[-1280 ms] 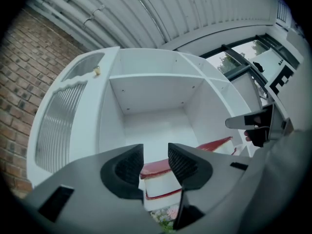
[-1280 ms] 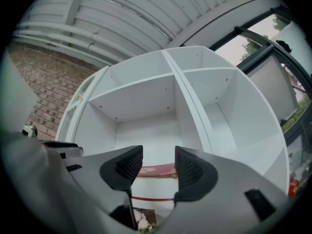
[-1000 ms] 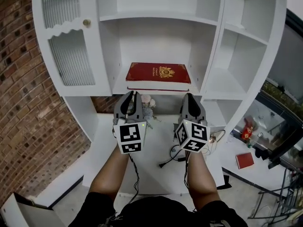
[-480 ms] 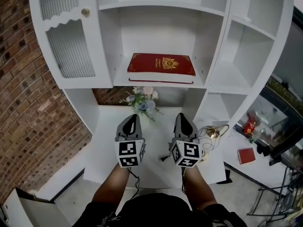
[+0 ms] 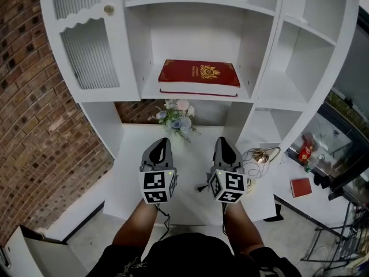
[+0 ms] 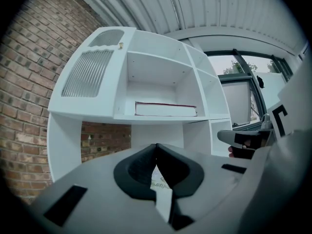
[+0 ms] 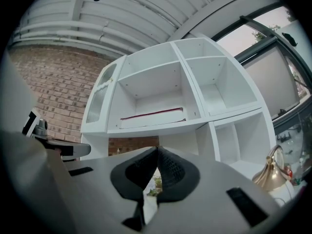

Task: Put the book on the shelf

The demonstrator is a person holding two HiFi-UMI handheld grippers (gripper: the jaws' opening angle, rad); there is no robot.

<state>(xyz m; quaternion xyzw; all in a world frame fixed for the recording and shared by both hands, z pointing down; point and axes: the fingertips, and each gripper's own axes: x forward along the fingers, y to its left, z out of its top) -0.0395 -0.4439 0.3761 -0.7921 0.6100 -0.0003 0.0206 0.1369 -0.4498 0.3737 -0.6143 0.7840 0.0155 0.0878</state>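
Note:
A red book (image 5: 199, 74) with a gold crest lies flat in the middle compartment of the white shelf unit (image 5: 256, 56); its white page edge shows in the left gripper view (image 6: 165, 109) and its red spine edge in the right gripper view (image 7: 152, 115). My left gripper (image 5: 160, 145) and right gripper (image 5: 223, 144) hang side by side over the white desk (image 5: 190, 203), well below and in front of the book. Both are shut with nothing between the jaws.
A small flower bunch (image 5: 176, 115) stands at the back of the desk under the shelf. A brass bell-shaped object (image 5: 260, 155) with loose wire sits at the right. A black cable (image 5: 203, 187) lies on the desk. Brick wall (image 5: 34, 126) at left; a red booklet (image 5: 301, 187) on a side surface at right.
Both grippers drew back from just below the book's shelf down to over the desk, and they came apart from the shelf edge. The book stays on the shelf.

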